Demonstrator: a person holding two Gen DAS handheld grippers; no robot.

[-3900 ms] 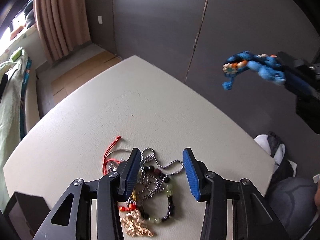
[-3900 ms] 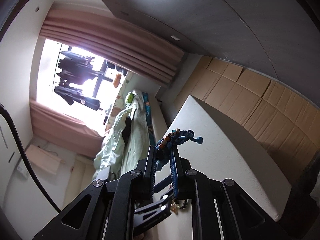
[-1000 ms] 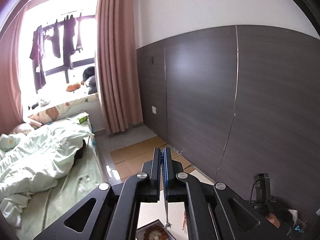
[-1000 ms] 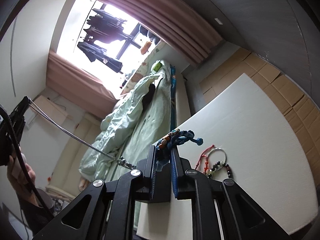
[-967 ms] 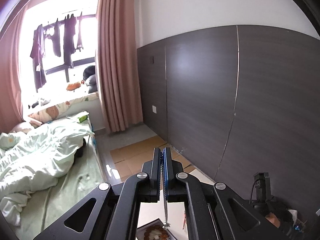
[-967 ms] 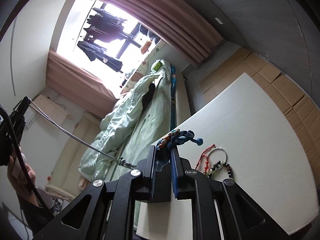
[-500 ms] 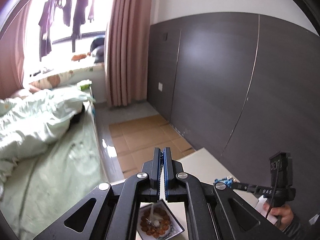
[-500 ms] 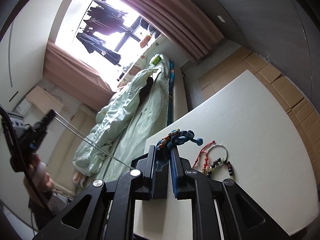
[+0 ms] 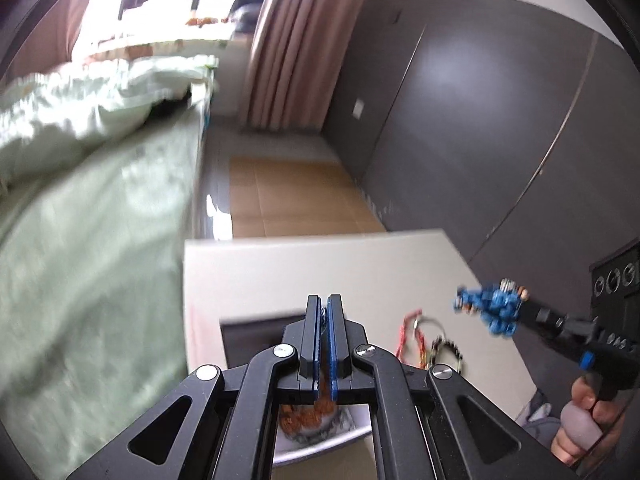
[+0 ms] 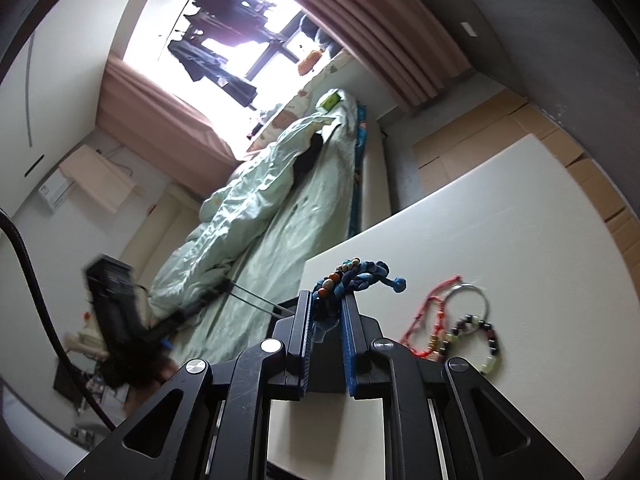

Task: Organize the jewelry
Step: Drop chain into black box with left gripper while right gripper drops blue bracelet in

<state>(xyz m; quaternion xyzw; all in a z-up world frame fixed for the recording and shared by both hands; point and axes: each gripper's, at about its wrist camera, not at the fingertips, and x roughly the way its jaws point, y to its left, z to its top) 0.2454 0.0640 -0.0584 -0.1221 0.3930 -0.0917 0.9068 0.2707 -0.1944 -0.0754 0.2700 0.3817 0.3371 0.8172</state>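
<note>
My left gripper [image 9: 324, 306] is shut on a thin silver chain [image 9: 323, 314] and hangs over a white dish [image 9: 320, 430] that holds brown beads, beside a dark box [image 9: 256, 336]. My right gripper [image 10: 326, 300] is shut on a blue braided bracelet [image 10: 356, 278] with wooden beads, held above the white table [image 10: 500, 240]; it also shows in the left wrist view [image 9: 492, 304]. A red cord bracelet [image 10: 430, 316], a silver ring [image 10: 468, 302] and a bead bracelet [image 10: 480, 340] lie on the table to its right.
A bed with a pale green quilt [image 10: 272, 216] runs along the table's left side. Dark wall panels [image 9: 480, 140] and cardboard on the floor [image 9: 288, 200] lie beyond the far table edge. A hand [image 9: 580, 428] grips the right tool.
My left gripper has tipped down and lowered with the chain toward the dish and dark box. The right gripper has stayed nearly still with the blue bracelet.
</note>
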